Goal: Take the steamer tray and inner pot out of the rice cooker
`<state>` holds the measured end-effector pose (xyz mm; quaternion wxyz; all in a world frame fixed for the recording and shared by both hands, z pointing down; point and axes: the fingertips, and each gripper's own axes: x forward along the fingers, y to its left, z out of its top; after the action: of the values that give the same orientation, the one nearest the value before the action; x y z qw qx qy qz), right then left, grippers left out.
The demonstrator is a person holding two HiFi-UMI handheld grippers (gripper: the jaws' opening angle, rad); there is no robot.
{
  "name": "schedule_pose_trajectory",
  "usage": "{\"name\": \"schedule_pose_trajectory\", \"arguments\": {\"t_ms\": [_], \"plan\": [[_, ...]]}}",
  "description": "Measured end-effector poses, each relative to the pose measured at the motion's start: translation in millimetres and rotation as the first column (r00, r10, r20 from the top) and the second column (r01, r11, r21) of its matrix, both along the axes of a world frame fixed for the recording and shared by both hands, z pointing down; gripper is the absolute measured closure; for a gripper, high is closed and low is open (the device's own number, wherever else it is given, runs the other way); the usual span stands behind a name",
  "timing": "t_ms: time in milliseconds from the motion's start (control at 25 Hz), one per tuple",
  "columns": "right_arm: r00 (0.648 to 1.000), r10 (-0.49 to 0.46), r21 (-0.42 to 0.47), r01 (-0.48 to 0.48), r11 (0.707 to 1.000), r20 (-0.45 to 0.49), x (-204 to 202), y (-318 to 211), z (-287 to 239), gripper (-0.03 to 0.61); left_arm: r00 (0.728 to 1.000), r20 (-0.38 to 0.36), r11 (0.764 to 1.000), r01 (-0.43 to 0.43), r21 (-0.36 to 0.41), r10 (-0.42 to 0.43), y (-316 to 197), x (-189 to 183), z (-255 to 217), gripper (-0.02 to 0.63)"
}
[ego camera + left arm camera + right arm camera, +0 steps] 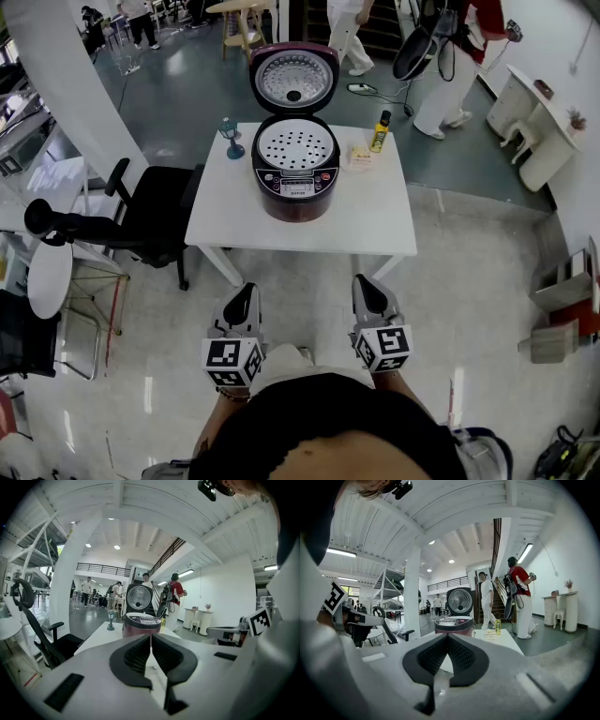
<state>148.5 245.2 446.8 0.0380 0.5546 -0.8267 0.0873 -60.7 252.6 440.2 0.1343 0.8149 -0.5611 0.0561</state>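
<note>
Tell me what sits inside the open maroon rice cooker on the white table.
A round white perforated steamer tray fills its opening. Anything beneath the tray, the inner pot included, is covered.

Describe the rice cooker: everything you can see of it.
The rice cooker has a rounded, glossy dark red body and stands upright around the middle of the white table. Its hinged lid is swung fully open at the back, showing a silvery ribbed inner plate with a dark centre. A white perforated steamer tray sits in the opening and hides what lies under it. A silver control panel faces the person. Only the table touches it.
</note>
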Motion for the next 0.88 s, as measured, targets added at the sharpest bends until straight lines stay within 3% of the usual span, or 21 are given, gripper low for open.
{"name": "schedule_pose_trajectory", "arguments": {"t_ms": [880], "plan": [[1.000, -0.001, 0.011, 0.001, 1.000, -0.005, 5.8, -5.7, 5.3, 0.572, 1.000, 0.024, 1.000, 0.002, 0.009, -0.003, -0.8, -0.1, -1.8, 0.598]]}}
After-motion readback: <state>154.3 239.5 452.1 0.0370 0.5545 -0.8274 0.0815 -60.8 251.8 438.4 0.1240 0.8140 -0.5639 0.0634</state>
